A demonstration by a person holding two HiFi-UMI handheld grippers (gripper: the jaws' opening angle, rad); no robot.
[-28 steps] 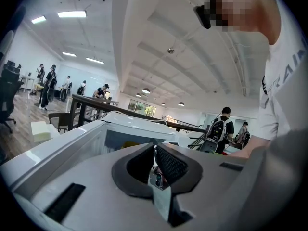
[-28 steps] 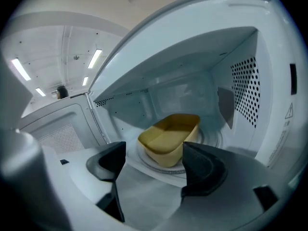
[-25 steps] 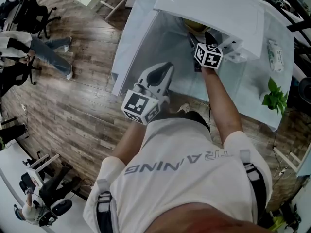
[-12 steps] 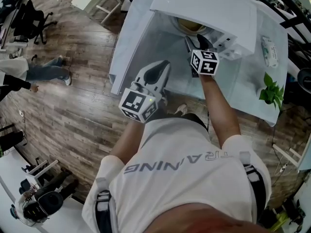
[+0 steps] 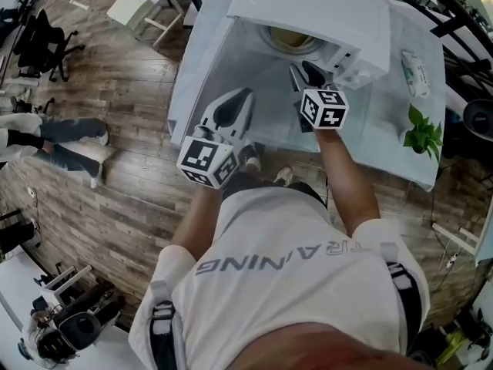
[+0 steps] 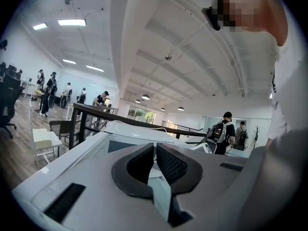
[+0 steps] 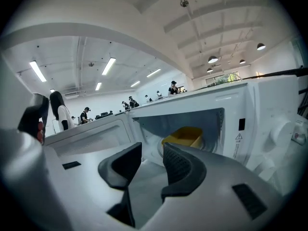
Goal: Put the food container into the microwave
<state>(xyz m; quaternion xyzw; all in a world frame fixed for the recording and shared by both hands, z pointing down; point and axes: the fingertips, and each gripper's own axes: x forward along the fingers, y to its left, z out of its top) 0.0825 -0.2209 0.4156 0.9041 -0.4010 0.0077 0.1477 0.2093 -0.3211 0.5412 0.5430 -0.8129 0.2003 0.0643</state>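
Right gripper (image 5: 305, 72) has backed out of the white microwave oven (image 5: 323, 14) since a sec ago. It's now in front of the opening, w/ jaws that have just been closing but remain a bit apart, nothing btwn them. Left gripper (image 5: 233, 106) sits a touch higher, jaws pressed nearly together, empty. Yellow plastic food container (image 7: 185, 136) sits inside the microwave cavity, on the turntable. Microwave door (image 7: 91, 136) hangs wide open on the left. Both grippers are over the white table (image 5: 385, 129).
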